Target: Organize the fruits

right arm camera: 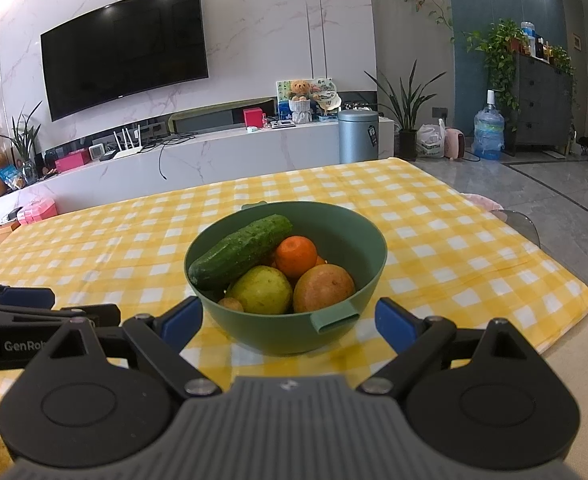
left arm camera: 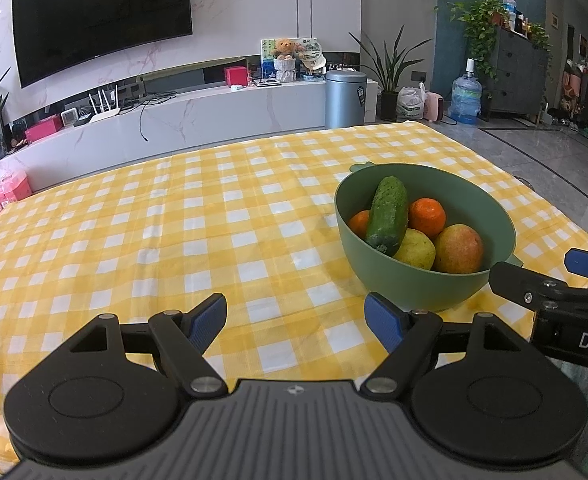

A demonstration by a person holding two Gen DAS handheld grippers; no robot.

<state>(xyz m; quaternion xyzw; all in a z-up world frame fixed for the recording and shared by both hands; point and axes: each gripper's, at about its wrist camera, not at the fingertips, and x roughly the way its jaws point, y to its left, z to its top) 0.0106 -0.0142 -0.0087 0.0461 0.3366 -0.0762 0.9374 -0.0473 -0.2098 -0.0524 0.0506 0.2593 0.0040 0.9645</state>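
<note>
1. Yellow-and-white checked cloth (left arm camera: 181,232) covers the table I work over, with a marble media wall, a dark television (right arm camera: 123,50) and a grey bin (right arm camera: 358,136) in the room beyond it.
2. Taking the green bowl (right arm camera: 334,336) as my landmark: it sits on the cloth toward the table's right side, and all the produce I can see lies inside it.
3. Inside the bowl, a cucumber (right arm camera: 239,250) leans across the top of the pile, one end near the left rim and the other toward the back.
4. An orange (right arm camera: 296,256) sits behind the middle of the bowl, just beside the cucumber; the left wrist view shows a second orange (left arm camera: 360,222) on the cucumber's other side.
5. At the front of the bowl lie a yellow-green pear (right arm camera: 261,290) and a reddish-yellow fruit (right arm camera: 324,288), touching each other.
6. A small brown item (right arm camera: 230,303) peeks out beside the pear at the bowl's near rim; I cannot tell what it is.
7. My right gripper (right arm camera: 289,322) hangs just in front of the bowl, its blue pads spread wide either side of the near wall, not pressing it and holding nothing.
8. My left gripper (left arm camera: 296,322) hovers over bare cloth to the left of the bowl, fingers spread apart and empty.
</note>
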